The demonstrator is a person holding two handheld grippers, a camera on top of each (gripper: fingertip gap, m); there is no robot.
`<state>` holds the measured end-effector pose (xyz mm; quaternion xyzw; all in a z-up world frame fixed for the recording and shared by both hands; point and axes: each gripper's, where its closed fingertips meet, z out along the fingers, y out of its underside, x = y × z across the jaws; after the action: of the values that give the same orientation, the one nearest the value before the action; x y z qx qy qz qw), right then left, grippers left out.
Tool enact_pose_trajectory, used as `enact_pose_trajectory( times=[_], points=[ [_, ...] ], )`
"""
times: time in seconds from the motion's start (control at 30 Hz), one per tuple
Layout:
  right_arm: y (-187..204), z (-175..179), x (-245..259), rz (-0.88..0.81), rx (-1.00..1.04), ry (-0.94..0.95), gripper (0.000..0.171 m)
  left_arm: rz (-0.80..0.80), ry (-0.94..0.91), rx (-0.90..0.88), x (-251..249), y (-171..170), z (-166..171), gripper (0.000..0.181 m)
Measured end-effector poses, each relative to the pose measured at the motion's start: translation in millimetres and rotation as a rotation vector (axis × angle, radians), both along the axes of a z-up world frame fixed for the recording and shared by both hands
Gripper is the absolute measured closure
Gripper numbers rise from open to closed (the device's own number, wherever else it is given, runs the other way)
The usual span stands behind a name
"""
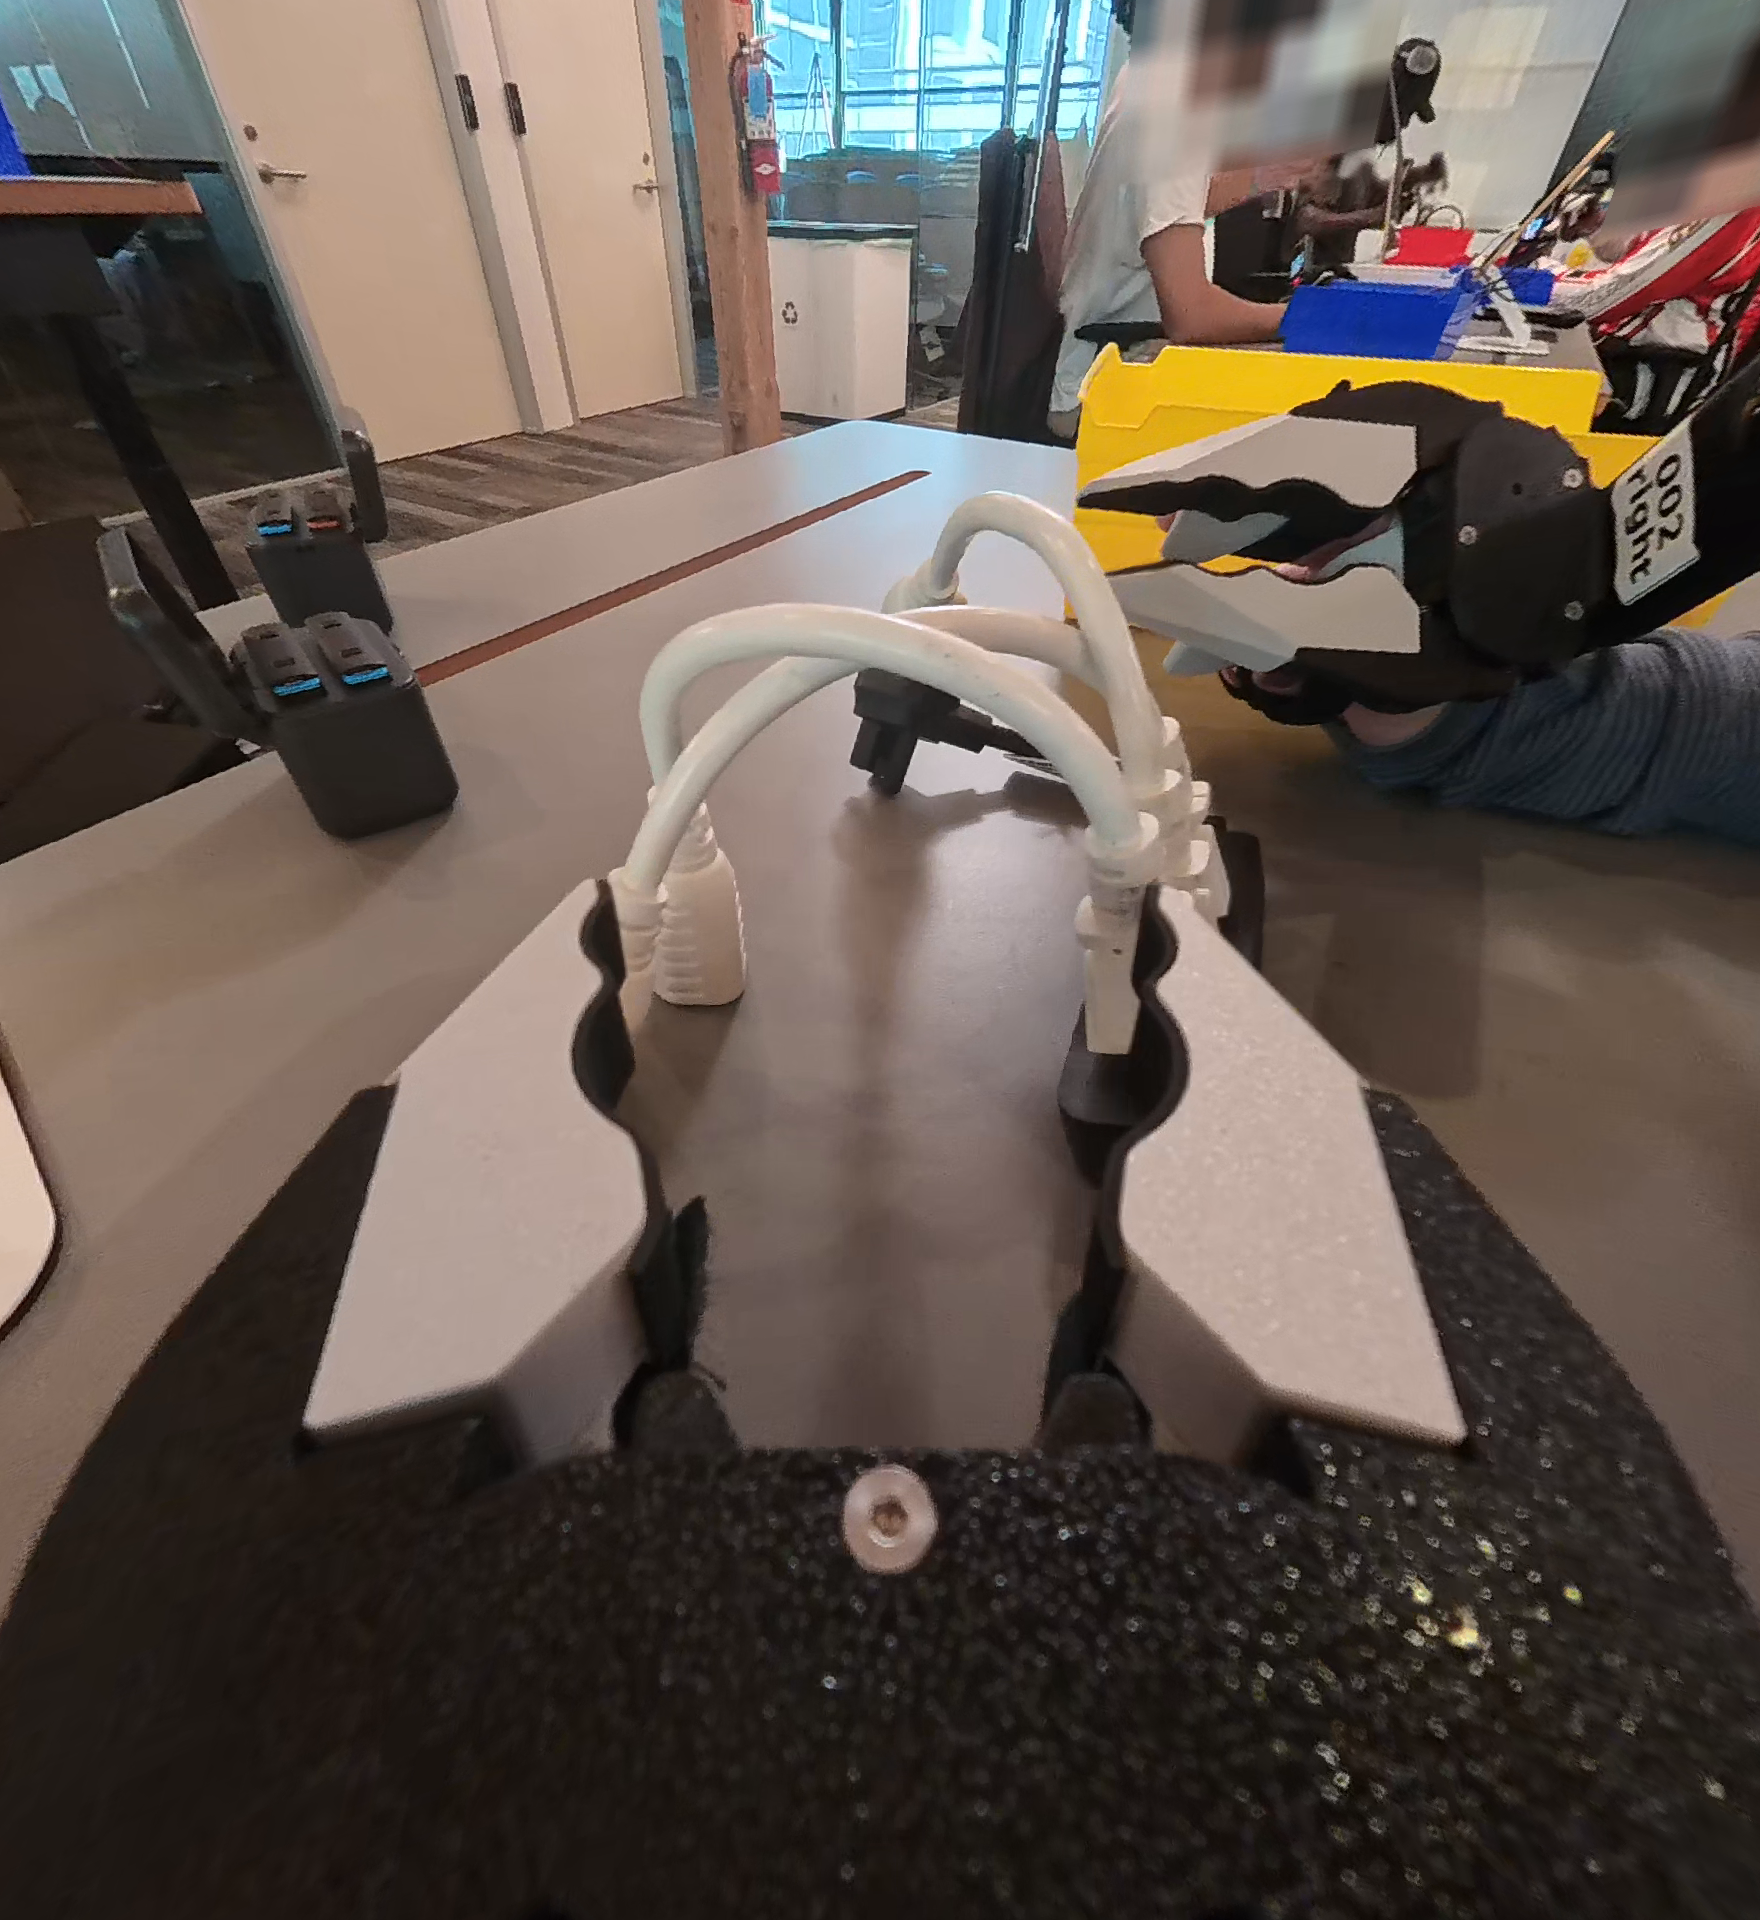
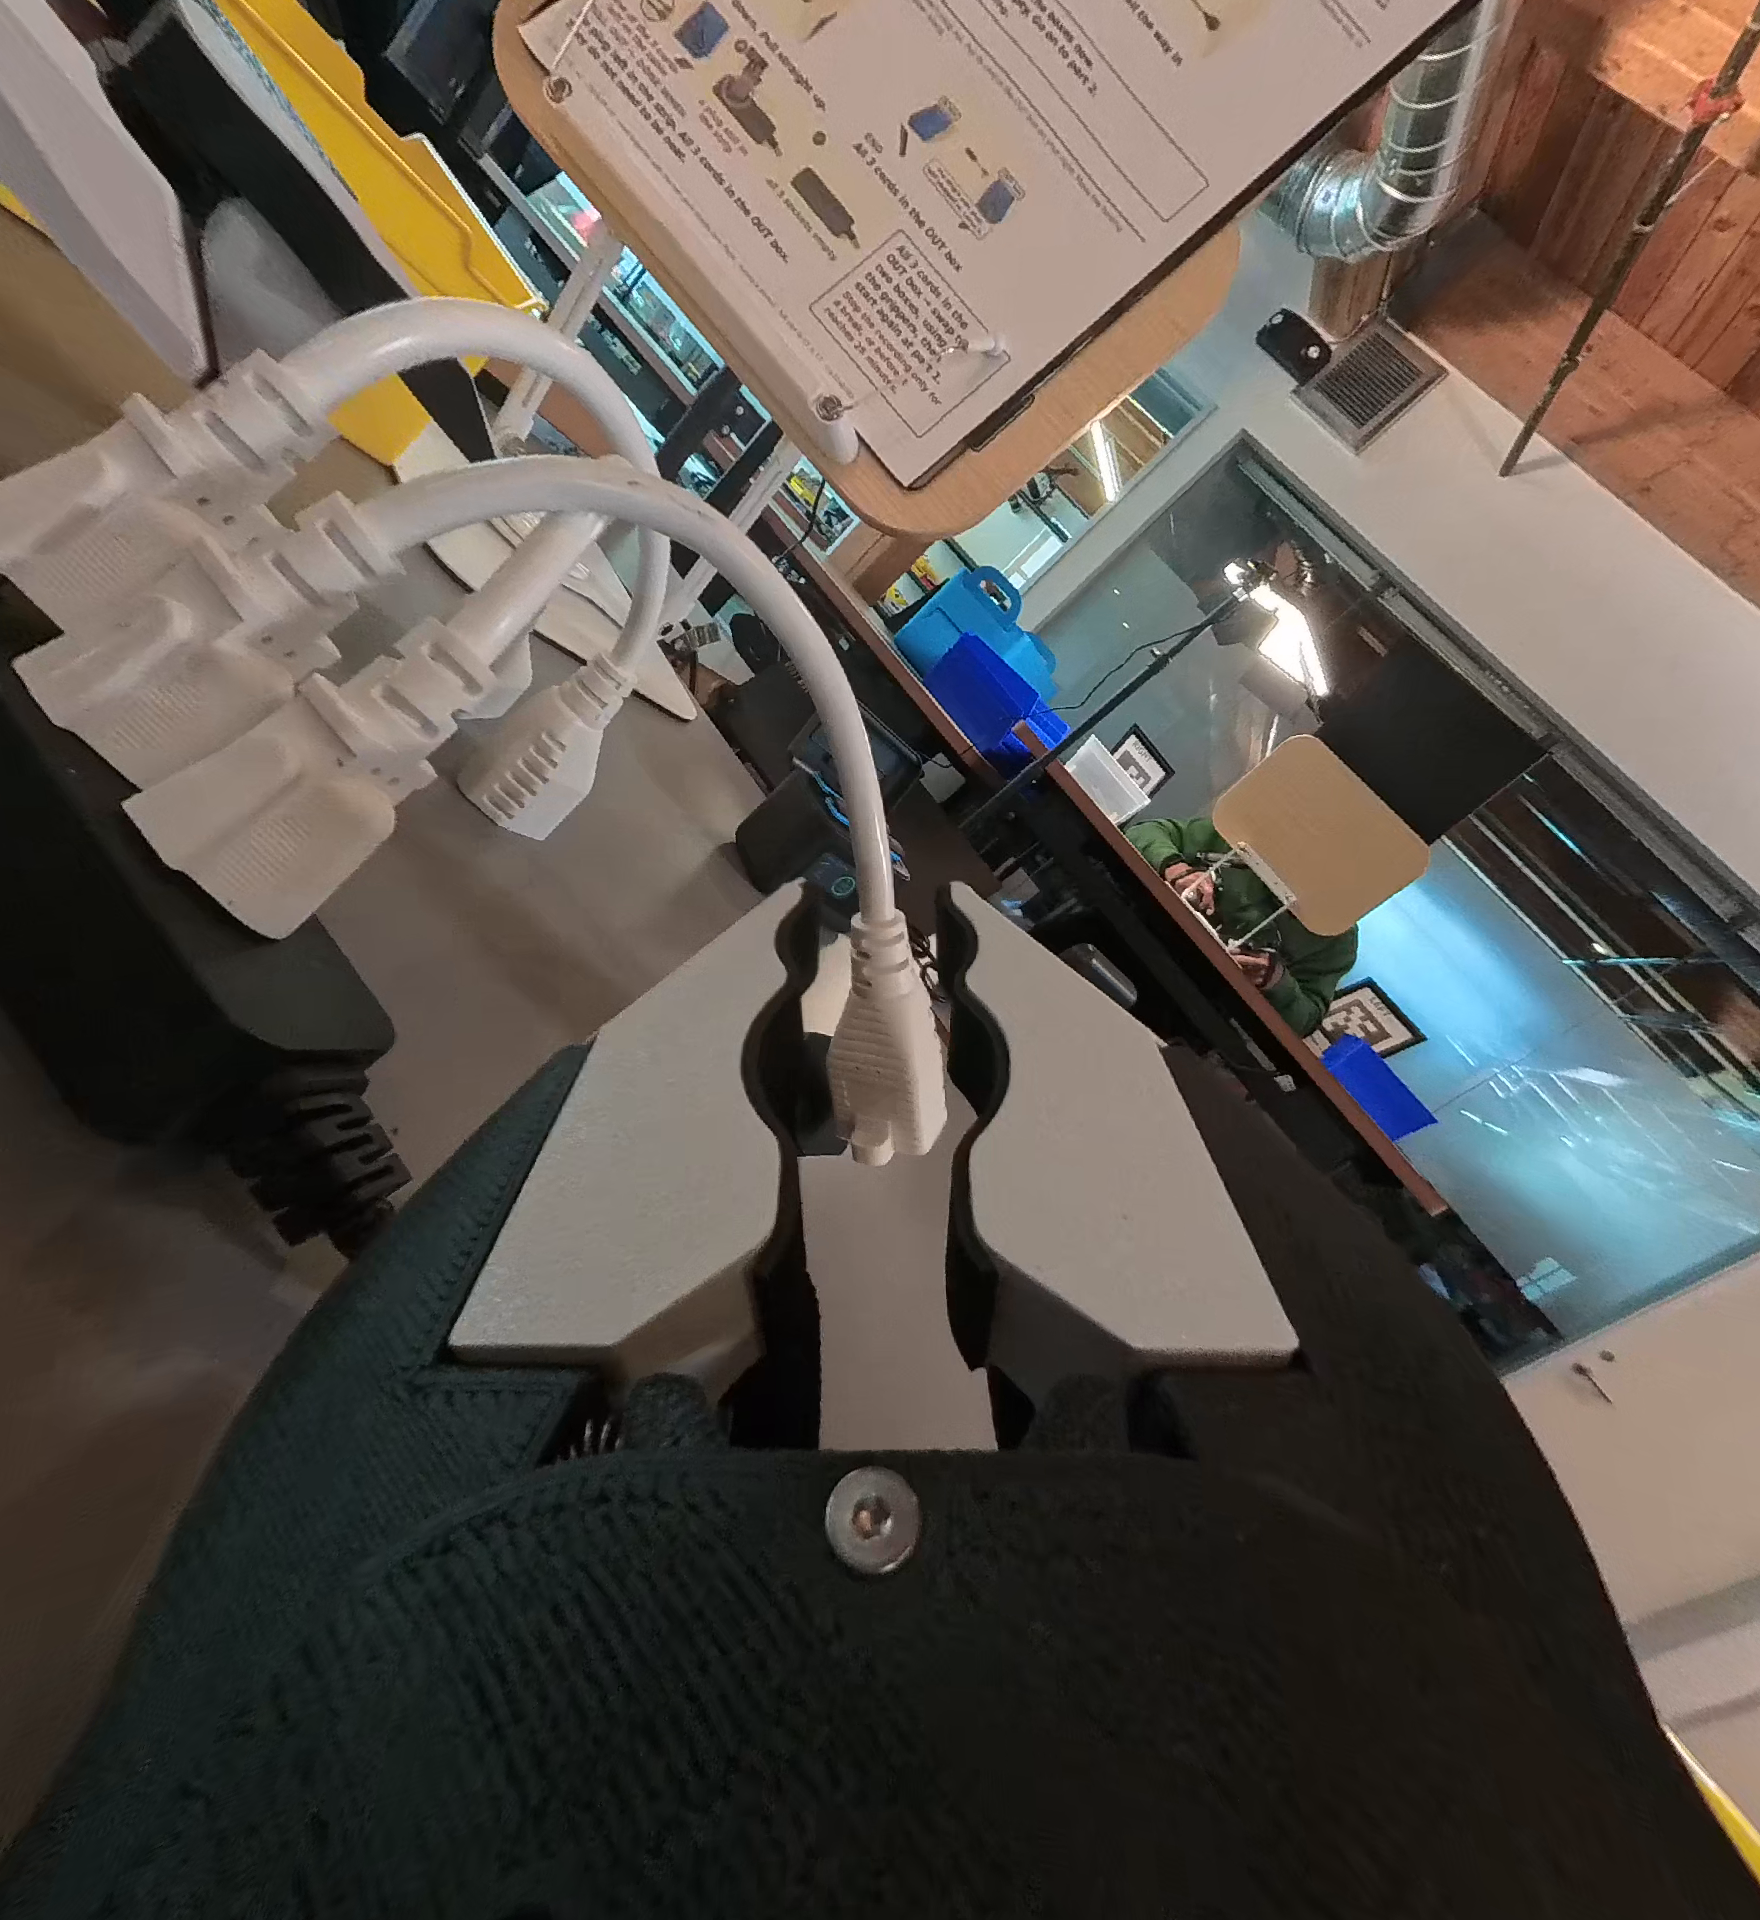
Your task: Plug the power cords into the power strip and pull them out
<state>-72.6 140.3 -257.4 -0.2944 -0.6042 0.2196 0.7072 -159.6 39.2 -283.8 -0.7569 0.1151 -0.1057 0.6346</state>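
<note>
Three short white power cords [image 1: 803, 644] arch over the grey table. Their plugs [image 1: 1115, 935] stand in a row in the black power strip [image 1: 1104, 1091], which also shows in the right wrist view [image 2: 128, 987] with the plugs [image 2: 252, 831]. Two free cord ends [image 1: 694, 935] rest on the table. My left gripper [image 1: 876, 914] is wide open and empty, low over the table, with the plugs by its right finger. My right gripper [image 2: 876, 904] is tilted sideways and partly open. The third cord's white end [image 2: 886, 1049] shows in its gap; I cannot tell if they touch.
Two black charger boxes [image 1: 356, 727] stand at the left. A yellow bin [image 1: 1323, 416] is behind the strip. A black plug [image 1: 886, 738] lies past the cords. A sleeved arm [image 1: 1634, 748] rests on the table at the right. An instruction board [image 2: 907, 208] is nearby. My right fingertips sit around 15 cm from my left ones.
</note>
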Motion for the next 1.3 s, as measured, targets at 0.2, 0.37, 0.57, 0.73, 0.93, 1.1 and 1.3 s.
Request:
enact_pose_trajectory(
  times=[0.2, 0.37, 0.57, 0.73, 0.93, 1.1, 1.3],
  points=[
    [-14, 4, 2, 0.098, -0.111, -0.055, 0.139, -0.102, -0.005, -0.003, 16, -6, 0, 0.084],
    [-64, 33, -2, 0.279, -0.154, -0.166, 0.135, -0.245, 0.003, -0.107, 37, -14, -14, 0.087],
    [-112, 32, -33, 0.423, -0.347, -0.687, 0.127, -0.250, 0.159, -0.291, 53, -16, -48, 0.091],
    [-115, 1, -53, 0.267, -0.630, -1.048, 0.127, -0.306, 0.095, -0.387, 59, -21, -57, 0.109],
    [-125, -14, -65, 0.220, -0.749, -1.122, 0.144, -0.337, 0.073, -0.461, 62, -21, -66, 0.123],
    [-125, -18, -65, 0.180, -0.671, -1.064, 0.151, -0.312, 0.242, -0.445, 64, -19, -75, 0.123],
    [-124, -14, -63, 0.220, -0.670, -0.871, 0.160, -0.328, 0.245, -0.429, 67, -19, -73, 0.134]
  ],
)
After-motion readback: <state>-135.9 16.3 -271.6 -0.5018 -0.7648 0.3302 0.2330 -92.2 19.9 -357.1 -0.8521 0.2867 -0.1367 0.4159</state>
